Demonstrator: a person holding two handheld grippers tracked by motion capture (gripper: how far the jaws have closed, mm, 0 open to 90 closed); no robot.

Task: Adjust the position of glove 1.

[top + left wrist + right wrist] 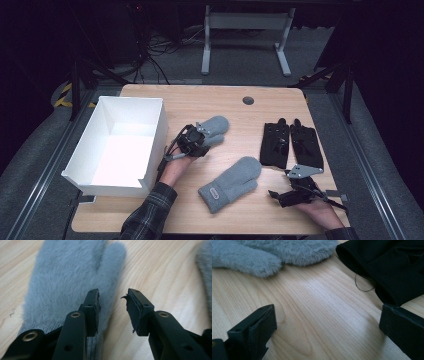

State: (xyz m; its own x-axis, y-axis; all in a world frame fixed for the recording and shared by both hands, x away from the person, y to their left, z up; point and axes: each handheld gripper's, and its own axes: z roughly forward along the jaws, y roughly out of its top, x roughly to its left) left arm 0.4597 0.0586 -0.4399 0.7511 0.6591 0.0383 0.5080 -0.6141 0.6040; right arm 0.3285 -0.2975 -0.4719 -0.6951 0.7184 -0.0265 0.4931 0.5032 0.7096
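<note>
High view: left gripper over far grey mitten, beside white box; right gripper near black gloves.
Left gripper view: jaws apart, straddling mitten's cuff edge.
Right gripper view: jaws wide apart above bare table.
</note>
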